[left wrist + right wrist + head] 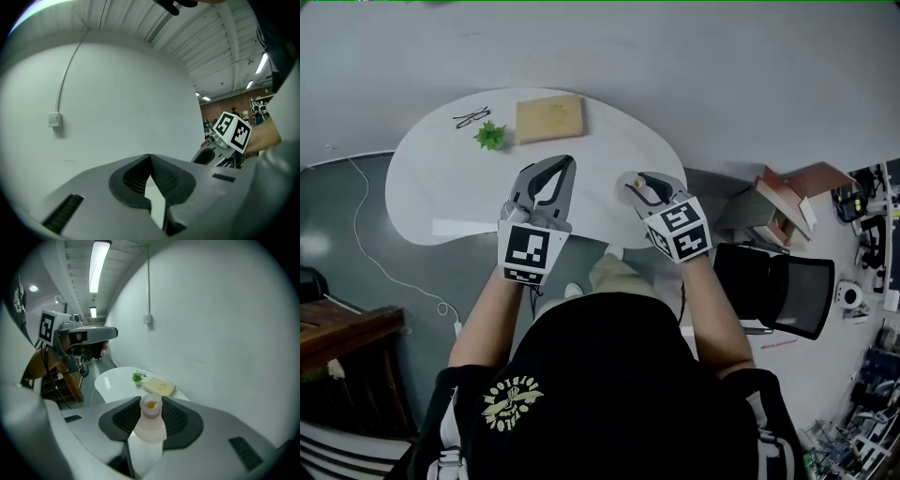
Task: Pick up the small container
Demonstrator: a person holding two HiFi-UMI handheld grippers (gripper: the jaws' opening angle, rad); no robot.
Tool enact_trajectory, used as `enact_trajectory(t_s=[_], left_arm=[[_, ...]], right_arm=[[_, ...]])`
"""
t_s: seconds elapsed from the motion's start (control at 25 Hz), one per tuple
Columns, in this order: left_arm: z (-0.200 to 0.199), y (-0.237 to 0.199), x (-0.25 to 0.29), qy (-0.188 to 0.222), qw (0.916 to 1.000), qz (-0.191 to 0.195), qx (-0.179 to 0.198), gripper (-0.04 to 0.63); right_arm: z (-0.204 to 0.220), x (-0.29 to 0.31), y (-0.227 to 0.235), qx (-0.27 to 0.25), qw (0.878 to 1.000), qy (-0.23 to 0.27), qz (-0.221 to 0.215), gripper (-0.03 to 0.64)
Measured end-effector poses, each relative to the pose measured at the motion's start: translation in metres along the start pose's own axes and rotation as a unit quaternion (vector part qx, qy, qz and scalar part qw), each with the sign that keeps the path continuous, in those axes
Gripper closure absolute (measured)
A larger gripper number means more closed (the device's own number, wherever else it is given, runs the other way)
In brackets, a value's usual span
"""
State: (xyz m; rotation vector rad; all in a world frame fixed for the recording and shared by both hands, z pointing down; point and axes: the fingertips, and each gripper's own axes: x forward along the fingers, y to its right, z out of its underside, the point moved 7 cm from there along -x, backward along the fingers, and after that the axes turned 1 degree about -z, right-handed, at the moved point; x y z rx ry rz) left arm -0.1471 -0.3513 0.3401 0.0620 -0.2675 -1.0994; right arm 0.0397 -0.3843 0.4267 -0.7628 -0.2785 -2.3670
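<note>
Our right claw (151,404) grasps the small container (151,422) by the edge of the white rounded worktop (441,183); our left claw (150,158) is clenched, empty. Grey floor (356,220), plain white wall (225,333) behind.

A plain white wall (220,310) stands at the far side, with a thin white conduit (148,282) running down it to a small white wall box (148,319). Against it sits a white rounded table (422,192) on a dark grey-green floor (356,216), where a thin white cable (389,274) trails at the left. Dark wooden furniture (337,328) stands near left, and a black mesh office chair (787,291) at the right. Overhead, a long fluorescent tube lamp (98,266) glows on a ribbed white ceiling (197,42).
</note>
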Motion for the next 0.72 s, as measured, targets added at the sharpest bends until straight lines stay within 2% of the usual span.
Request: enact_trajectory(t_s=[0.16, 0.4, 0.72], left_arm=[[-0.006, -0.002, -0.011, 0.007, 1.0000, 0.001, 0.004, 0.586], [-0.006, -0.002, -0.021, 0.010, 0.9999, 0.006, -0.002, 0.586], [0.001, 0.004, -0.025, 0.013, 0.9997, 0.019, -0.009, 0.586]], right_arm=[[-0.015, -0.012, -0.011, -0.010, 1.000, 0.005, -0.008, 0.460], [-0.032, -0.030, -0.018, -0.013, 1.000, 0.020, 0.002, 0.460], [-0.032, -0.035, -0.024, -0.013, 1.000, 0.014, 0.007, 0.460]])
